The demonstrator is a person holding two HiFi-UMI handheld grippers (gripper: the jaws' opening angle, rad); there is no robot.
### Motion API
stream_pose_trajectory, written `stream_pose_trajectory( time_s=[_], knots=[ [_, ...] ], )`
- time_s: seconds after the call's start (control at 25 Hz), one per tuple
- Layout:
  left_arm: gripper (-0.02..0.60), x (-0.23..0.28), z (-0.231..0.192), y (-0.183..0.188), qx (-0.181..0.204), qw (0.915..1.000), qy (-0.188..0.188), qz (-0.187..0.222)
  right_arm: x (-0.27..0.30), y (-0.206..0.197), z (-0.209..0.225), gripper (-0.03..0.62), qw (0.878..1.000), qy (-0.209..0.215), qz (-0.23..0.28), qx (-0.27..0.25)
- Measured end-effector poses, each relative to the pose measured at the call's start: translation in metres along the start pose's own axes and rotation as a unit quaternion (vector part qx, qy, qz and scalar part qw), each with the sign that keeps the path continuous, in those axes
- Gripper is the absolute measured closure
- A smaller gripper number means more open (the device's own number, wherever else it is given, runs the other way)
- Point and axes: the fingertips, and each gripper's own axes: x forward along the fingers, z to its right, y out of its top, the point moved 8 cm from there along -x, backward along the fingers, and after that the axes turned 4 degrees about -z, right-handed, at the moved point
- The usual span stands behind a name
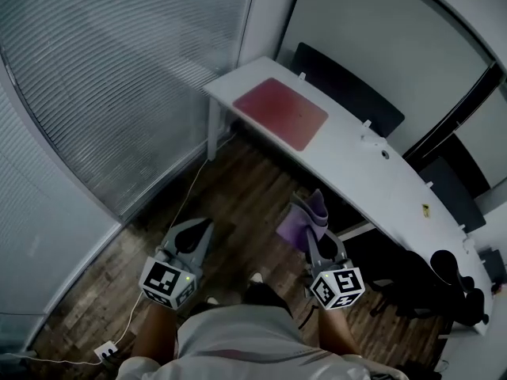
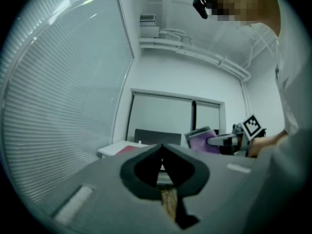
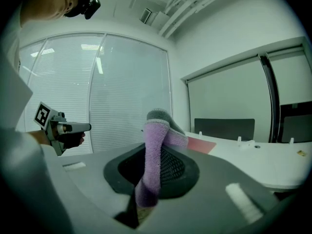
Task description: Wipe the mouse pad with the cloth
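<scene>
A red mouse pad (image 1: 281, 113) lies flat near the left end of a white desk (image 1: 372, 172). It also shows as a red strip in the left gripper view (image 2: 127, 149) and the right gripper view (image 3: 201, 144). My right gripper (image 1: 314, 214) is shut on a purple cloth (image 1: 298, 223), which droops between and over its jaws (image 3: 152, 165). It hangs in the air over the floor, well short of the desk. My left gripper (image 1: 203, 225) is shut with nothing in it (image 2: 161, 151), level with the right one and also away from the desk.
Slatted window blinds (image 1: 119, 70) fill the left side. A dark chair back (image 1: 348, 93) stands behind the desk and a black office chair (image 1: 444, 283) at the right. A power strip (image 1: 107, 351) and its cable lie on the wooden floor (image 1: 238, 196).
</scene>
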Motion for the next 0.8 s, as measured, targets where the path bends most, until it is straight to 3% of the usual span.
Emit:
stream_pose_trajectory(
  time_s=[0.44,0.6,0.8],
  knots=[
    [0.578,0.098,-0.054,0.012,-0.002,0.9998,0.019,-0.01,0.104,0.022,0.075,0.545,1.0,0.022,-0.01,0.009],
    [0.58,0.162,-0.061,0.024,0.009,0.9997,0.018,-0.011,0.144,0.038,0.125,0.545,0.999,0.034,-0.003,0.009],
    [0.579,0.262,-0.057,0.043,0.029,0.9994,0.009,-0.017,0.178,0.048,0.219,0.545,0.999,0.027,-0.008,0.024]
  ],
)
